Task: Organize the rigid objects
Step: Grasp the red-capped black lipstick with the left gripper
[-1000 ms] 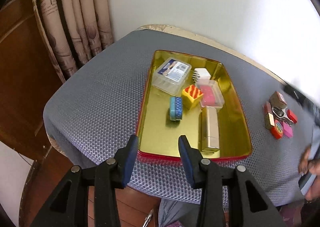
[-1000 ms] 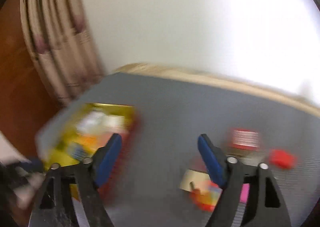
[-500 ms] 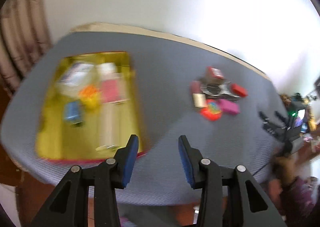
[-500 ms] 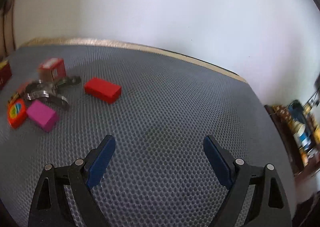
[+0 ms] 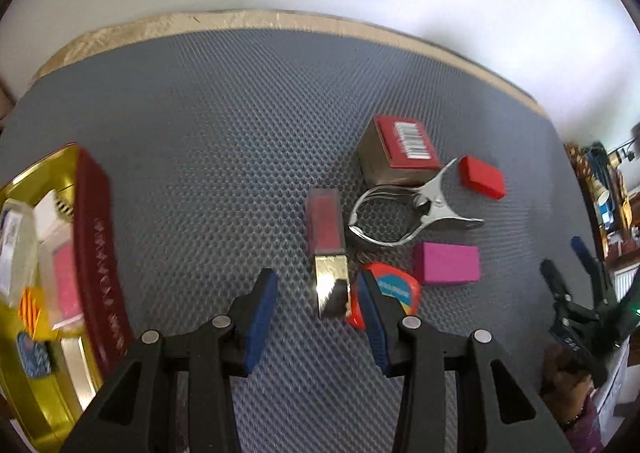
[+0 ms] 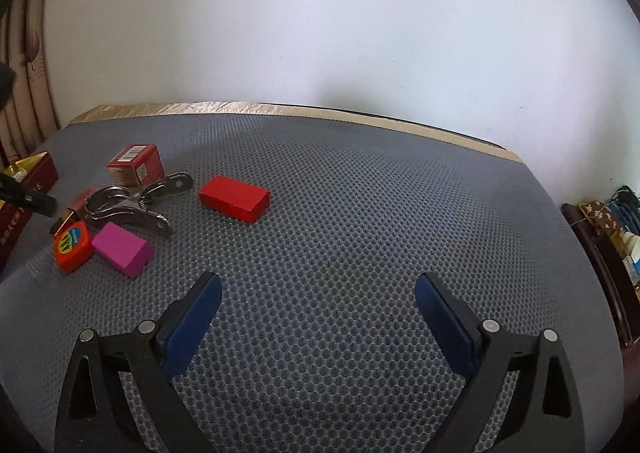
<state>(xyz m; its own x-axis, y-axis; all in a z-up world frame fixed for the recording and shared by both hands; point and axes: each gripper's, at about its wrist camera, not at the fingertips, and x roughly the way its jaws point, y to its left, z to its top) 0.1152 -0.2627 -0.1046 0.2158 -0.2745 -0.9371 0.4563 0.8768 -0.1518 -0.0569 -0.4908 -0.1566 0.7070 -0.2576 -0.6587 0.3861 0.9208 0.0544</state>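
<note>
Left tool (image 5: 316, 293) is held partly apart above the desk (image 5: 240, 125), nothing clamped between its blue rubber pads; the gold cap end of a lipstick-like tube (image 5: 326, 241), red and translucent along its body, is seen in the gap, with a round orange tape measure (image 5: 400, 289) partly hidden behind the right pad. Right tool (image 6: 318, 301) is spread wide, its jaws just having been opening, and only bare honeycomb-textured grey mat is framed between them.

Further out from the left tool, a shiny metal spring clamp (image 5: 404, 213) is laid beside the tube, touching a small red-topped cardboard box (image 5: 396, 153) with a barcode. A magenta block (image 5: 446, 263) and a red block (image 5: 482, 177), both matte and rectangular, are set close around the clamp. Off to the left edge, a gold-lined tin tray (image 5: 96, 237) with a dark red outer wall is seen, blurred, already filled with several small boxes.

From the right wrist view the same cluster is gathered at far left, with the red block lying slightly apart. A plain white wall (image 6: 320, 33) is seen behind the desk.
</note>
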